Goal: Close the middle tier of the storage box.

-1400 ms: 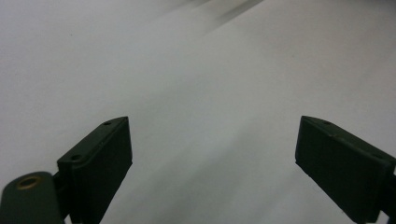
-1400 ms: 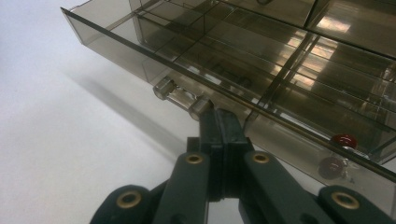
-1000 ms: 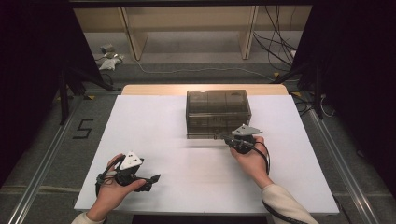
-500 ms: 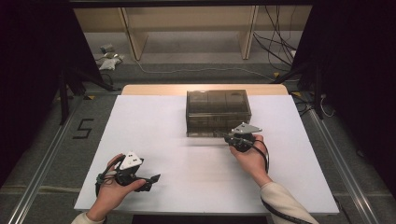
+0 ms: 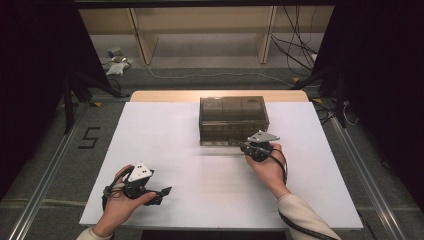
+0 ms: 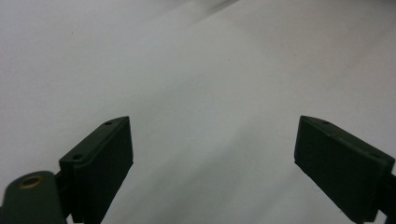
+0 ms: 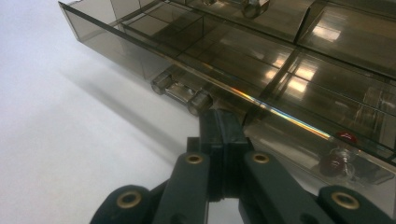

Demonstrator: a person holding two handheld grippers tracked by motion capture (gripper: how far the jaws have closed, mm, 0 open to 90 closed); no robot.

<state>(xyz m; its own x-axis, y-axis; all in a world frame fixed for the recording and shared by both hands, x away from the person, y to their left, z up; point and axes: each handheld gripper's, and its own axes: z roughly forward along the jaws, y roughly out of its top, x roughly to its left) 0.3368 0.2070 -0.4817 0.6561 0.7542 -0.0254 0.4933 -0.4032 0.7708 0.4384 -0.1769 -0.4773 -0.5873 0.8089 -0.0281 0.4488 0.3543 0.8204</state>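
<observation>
Pressing together with no gap between them, the black jaws of the right gripper (image 7: 223, 135) meet tip to tip right at the lower front edge of the smoky clear drawer box (image 7: 261, 60), just beside a small clear handle (image 7: 183, 91) that juts from that front; whether they pinch anything of the box between them cannot be told. In the right gripper view the box shows several compartments behind its tinted walls, and a small red thing (image 7: 337, 161) lies in one at the lower right. In the high view the right gripper (image 5: 239, 145) points left along the box's near face, with the right hand (image 5: 267, 167) behind it on the white table (image 5: 165, 145). The drawer box (image 5: 233, 119) stands on the far middle of the table, toward the wooden edge. The left gripper (image 6: 212, 163) has its jaws spread wide over bare white surface, holding nothing; in the high view the left gripper (image 5: 162, 192) rests low at the near left, well apart from the box, in the left hand (image 5: 120, 202).
</observation>
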